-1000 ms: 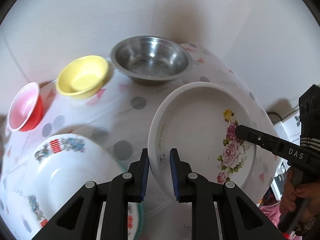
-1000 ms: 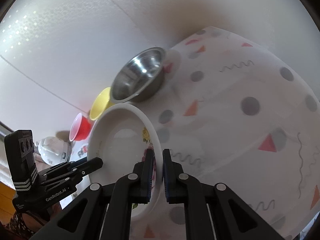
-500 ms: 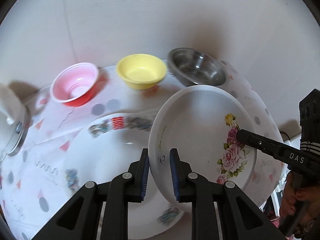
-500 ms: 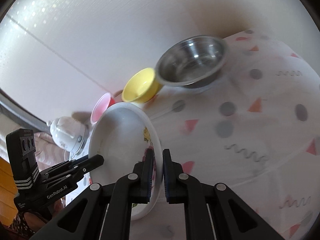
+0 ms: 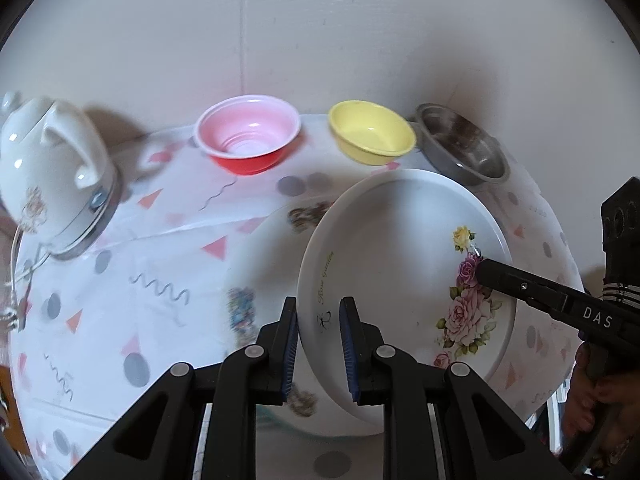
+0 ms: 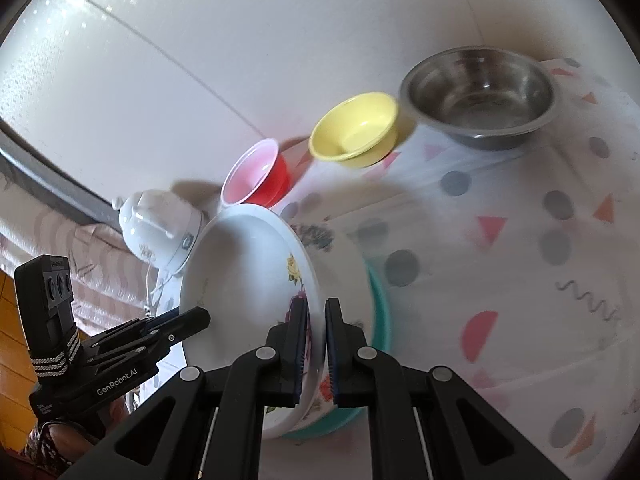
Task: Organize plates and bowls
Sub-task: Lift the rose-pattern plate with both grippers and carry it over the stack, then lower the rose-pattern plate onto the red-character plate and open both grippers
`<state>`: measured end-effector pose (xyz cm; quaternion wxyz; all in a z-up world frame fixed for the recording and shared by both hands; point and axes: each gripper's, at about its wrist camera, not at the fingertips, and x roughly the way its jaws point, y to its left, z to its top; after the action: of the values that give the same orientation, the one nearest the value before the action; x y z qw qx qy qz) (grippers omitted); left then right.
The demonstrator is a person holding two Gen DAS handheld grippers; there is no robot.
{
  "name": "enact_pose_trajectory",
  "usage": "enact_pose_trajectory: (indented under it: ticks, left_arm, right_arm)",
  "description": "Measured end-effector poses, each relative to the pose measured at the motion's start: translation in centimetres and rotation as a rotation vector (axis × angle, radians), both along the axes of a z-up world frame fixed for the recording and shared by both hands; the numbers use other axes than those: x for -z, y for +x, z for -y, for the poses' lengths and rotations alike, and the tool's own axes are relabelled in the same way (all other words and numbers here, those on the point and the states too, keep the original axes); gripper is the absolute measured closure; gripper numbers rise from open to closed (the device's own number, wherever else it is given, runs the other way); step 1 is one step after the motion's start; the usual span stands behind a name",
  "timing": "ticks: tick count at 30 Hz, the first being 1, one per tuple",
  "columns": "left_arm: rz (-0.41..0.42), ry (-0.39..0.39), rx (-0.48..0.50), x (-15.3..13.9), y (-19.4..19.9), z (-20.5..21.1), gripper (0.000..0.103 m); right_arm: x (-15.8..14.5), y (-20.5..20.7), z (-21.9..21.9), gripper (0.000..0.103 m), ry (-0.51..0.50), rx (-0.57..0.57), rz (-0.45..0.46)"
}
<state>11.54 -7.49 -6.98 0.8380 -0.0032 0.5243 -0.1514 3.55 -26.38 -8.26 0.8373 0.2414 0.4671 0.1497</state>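
A white plate with pink roses [image 5: 392, 248] is held tilted in the air between both grippers. My left gripper [image 5: 319, 344] is shut on its near rim. My right gripper [image 6: 316, 344] is shut on the opposite rim, and the plate also shows in the right wrist view [image 6: 248, 264]. Beneath it lies a larger white patterned plate [image 5: 256, 264] with a teal rim [image 6: 380, 320], partly hidden. A red bowl [image 5: 248, 140], a yellow bowl [image 5: 372, 132] and a steel bowl [image 5: 464, 148] stand in a row at the back.
A white teapot [image 5: 48, 168] on a metal stand sits at the table's left. The table [image 5: 152, 264] has a patterned white cloth and meets a white wall [image 5: 320, 32] behind the bowls. The right gripper's body [image 5: 560, 308] crosses the right side.
Both grippers have carried the rose plate leftwards over the larger patterned plate. The bowls have shifted right in view and the teapot has come into view.
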Motion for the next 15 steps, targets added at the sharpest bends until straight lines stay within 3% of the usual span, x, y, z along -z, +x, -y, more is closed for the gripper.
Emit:
enact_pose_trajectory:
  ticks: [15]
  left_arm:
    - [-0.028,-0.004,-0.058,0.5,-1.0,-2.6,0.083]
  right_arm:
    - [0.6,0.0,-2.6,0.094,-0.001,-0.059,-0.025]
